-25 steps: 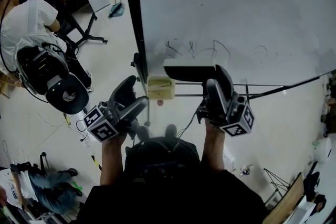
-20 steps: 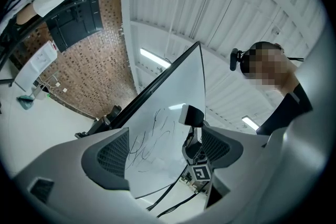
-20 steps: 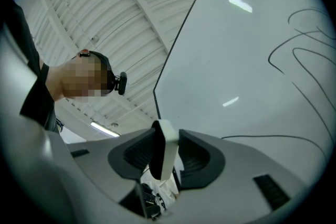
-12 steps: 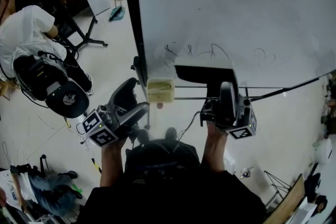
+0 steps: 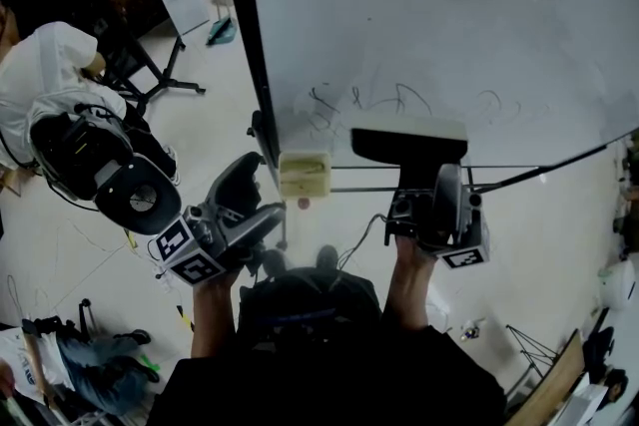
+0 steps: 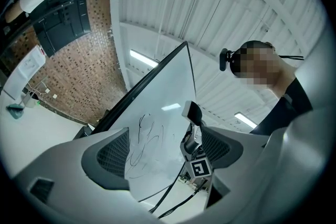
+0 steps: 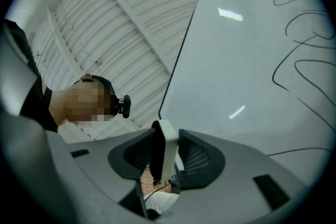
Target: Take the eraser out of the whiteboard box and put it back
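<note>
Item 1, right gripper: my jaws are clamped on the eraser, one pad on each long face. In the right gripper view I see it edge-on, black side and white side. Its lower end is buried between the pads.

Item 2, left gripper: jaws spread, nothing between them. It sits level with and well to the left of the right gripper. Through its gap I see only the board and the right gripper's marker cube.

Item 3, box: pale, small, fixed at the board's lower edge, between the two grippers and just ahead of the left jaws. The eraser is out of it, up and to its right. I cannot make out what is inside.

Item 4, whiteboard: directly ahead of both grippers, with thin scribbles just beyond the eraser. I cannot tell whether the eraser touches the surface.

Item 5, far left of the left gripper: a seated person, partly cut off by the frame edge.
</note>
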`<state>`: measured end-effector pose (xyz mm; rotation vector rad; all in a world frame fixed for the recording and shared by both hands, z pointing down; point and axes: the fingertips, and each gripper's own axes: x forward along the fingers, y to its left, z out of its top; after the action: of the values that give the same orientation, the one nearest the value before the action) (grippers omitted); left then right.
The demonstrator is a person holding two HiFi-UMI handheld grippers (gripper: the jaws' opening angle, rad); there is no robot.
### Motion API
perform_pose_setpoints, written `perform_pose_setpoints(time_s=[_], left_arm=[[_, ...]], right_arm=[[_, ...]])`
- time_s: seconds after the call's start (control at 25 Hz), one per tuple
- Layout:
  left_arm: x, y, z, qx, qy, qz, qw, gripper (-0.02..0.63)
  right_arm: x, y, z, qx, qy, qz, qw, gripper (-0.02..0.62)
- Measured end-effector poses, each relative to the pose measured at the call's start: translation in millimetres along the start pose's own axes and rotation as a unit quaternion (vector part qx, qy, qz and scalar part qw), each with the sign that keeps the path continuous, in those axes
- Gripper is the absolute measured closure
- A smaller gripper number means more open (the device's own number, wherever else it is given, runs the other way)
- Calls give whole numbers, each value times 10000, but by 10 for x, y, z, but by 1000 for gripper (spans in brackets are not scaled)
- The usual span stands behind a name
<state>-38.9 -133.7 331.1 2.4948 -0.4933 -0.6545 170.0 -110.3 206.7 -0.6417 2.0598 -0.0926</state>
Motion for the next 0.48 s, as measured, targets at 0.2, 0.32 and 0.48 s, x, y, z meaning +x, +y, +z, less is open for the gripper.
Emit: perform_pose_setpoints(time_s=[0.2,0.32,0.48], left_arm=[[11,-62,3,70,14,-33,10000,178],[5,-60,2,82,-3,-15,10000,176],[15,-79,7,136,-18,-4,9999,176]], right_arm=[[-25,48,65,97,-141,71,9998,439],[-34,64,99,141,-194,91,9997,439],[-42,90,145,129,-225,109,9996,439]])
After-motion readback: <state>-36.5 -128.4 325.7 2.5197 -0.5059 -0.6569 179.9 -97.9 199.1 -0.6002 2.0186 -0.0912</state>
